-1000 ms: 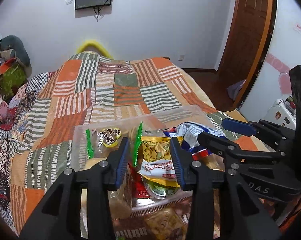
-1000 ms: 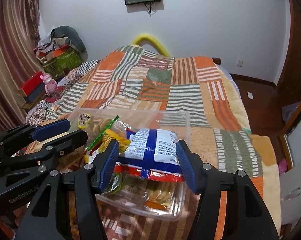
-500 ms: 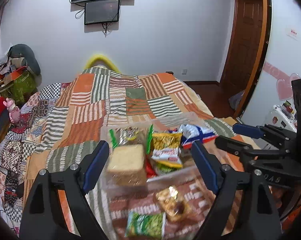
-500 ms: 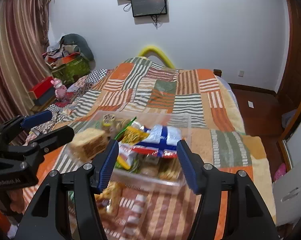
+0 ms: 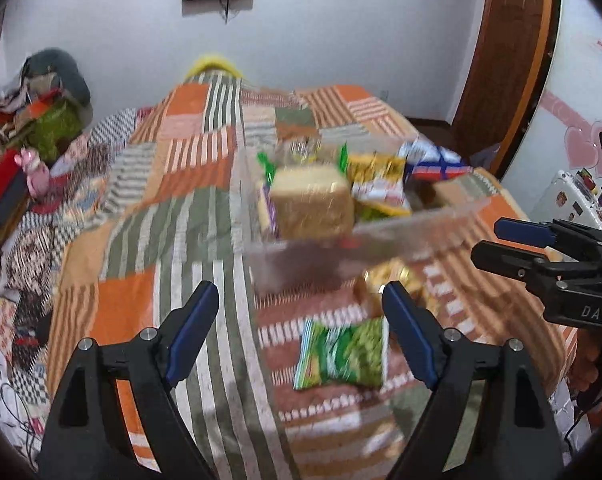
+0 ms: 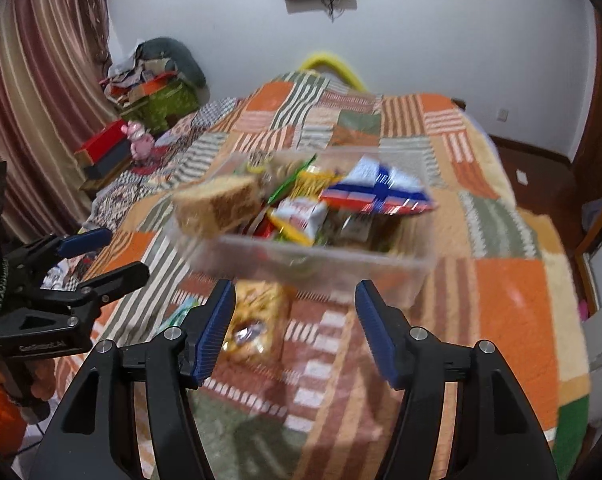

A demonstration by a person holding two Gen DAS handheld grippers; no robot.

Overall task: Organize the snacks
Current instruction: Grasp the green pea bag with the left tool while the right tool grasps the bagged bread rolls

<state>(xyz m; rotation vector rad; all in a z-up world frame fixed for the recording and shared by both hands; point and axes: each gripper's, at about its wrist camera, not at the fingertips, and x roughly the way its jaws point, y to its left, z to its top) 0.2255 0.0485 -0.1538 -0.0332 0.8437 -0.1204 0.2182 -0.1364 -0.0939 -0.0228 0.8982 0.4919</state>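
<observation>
Both grippers, left (image 5: 301,320) & right (image 6: 295,320): jaws wide open, empty. Green crinkly snack packet (image 5: 341,354) flat on patchwork bed (image 5: 173,216), before clear plastic bin (image 5: 365,248). Prob. light, slippery; pinch at sealed edge.

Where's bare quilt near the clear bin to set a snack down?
Bare patchwork quilt lies left of the clear plastic bin, and more of it on the bin's right side in the right wrist view. Crowded: directly in front of the bin, where the green snack packet and the yellow-orange snack bag lie. Both the left gripper and right gripper are open.
</observation>
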